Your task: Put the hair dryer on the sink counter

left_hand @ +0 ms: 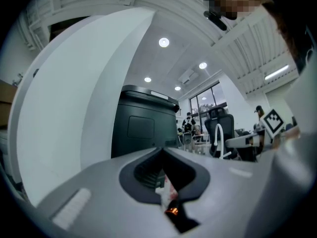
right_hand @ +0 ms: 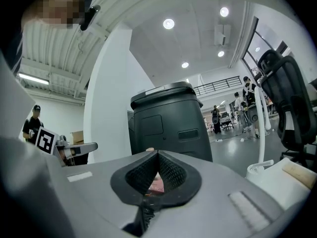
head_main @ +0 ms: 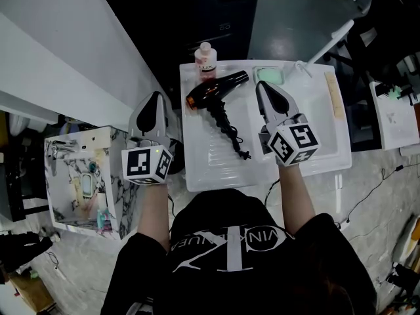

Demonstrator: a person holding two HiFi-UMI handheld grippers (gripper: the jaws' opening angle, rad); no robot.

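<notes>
Currently the black hair dryer lies on its side on the white sink counter, upper centre of the head view. Its coiled cord trails down the frame, a small bottle stands just above it, and a green pad lies to its right. The left gripper is off the counter's left edge and the right gripper is over the counter just right of the dryer; both have their jaws closed together, empty, apart from the dryer.
</notes>
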